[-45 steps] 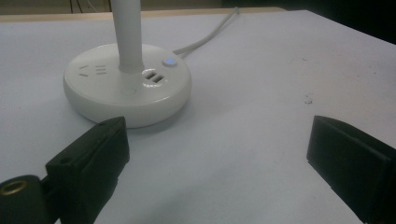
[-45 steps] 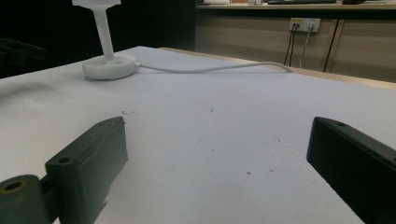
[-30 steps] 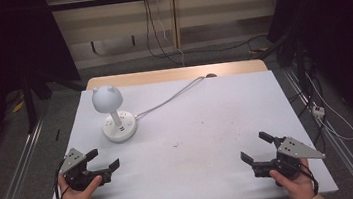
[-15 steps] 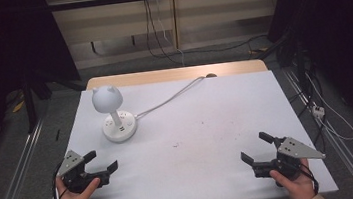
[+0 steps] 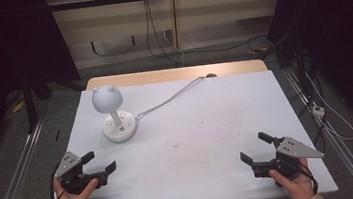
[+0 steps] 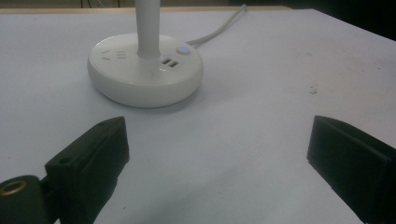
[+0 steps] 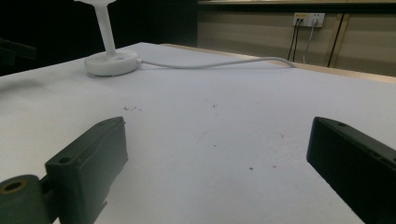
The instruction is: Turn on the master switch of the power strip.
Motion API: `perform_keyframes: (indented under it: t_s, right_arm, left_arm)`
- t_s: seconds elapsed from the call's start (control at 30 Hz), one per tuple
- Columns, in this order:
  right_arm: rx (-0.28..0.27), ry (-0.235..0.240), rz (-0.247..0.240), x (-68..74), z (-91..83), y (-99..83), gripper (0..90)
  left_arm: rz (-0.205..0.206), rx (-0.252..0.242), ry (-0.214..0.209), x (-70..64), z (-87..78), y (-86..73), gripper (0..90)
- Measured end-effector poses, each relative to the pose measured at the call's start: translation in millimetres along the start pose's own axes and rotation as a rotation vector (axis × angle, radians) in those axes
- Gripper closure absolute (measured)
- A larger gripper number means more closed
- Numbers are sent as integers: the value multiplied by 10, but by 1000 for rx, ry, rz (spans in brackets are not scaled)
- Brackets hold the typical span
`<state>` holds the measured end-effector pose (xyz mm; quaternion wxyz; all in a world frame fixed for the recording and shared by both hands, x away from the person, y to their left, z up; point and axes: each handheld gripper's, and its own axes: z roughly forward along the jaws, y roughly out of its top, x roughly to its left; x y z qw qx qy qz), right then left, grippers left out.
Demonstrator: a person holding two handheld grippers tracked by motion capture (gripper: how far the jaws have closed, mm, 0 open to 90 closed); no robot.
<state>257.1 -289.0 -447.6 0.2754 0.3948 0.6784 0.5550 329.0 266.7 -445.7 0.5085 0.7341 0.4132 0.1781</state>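
A white bench (image 5: 207, 126) carries a small white desk lamp (image 5: 114, 117) at its far left part. The lamp has a round head with two little ear-like bumps, a slim upright stem and a round, flat base. Its white cable (image 5: 169, 99) runs from the base toward the far edge of the bench, where a strip of bare wood shows.

In the left gripper view the base (image 6: 145, 70) lies just ahead of the jaws and apart from them. Its top shows two socket slots, two small USB ports and a round button glowing pale blue. No brand name or readable lettering can be made out on it.

The left gripper (image 5: 96, 164) rests near the bench's near left corner, held in the person's left hand (image 5: 74, 191), its jaws spread wide with nothing between them. The right gripper (image 5: 255, 148) sits near the near right corner in the right hand (image 5: 295, 186), jaws likewise wide apart and empty. The two grippers are well apart from each other.

The bench surface has small dark and reddish specks (image 7: 250, 168) toward its middle. On the back wall, a white outlet plate (image 7: 307, 18) holds plugged-in cords; no writing on it is legible.
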Motion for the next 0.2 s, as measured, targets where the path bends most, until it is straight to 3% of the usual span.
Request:
perform_keyframes:
  t_s: [0.2]
  right_arm:
    - [2,5,-2,10,21,-2,48]
  left_arm:
    - [4,6,-2,-17,14,-4,53]
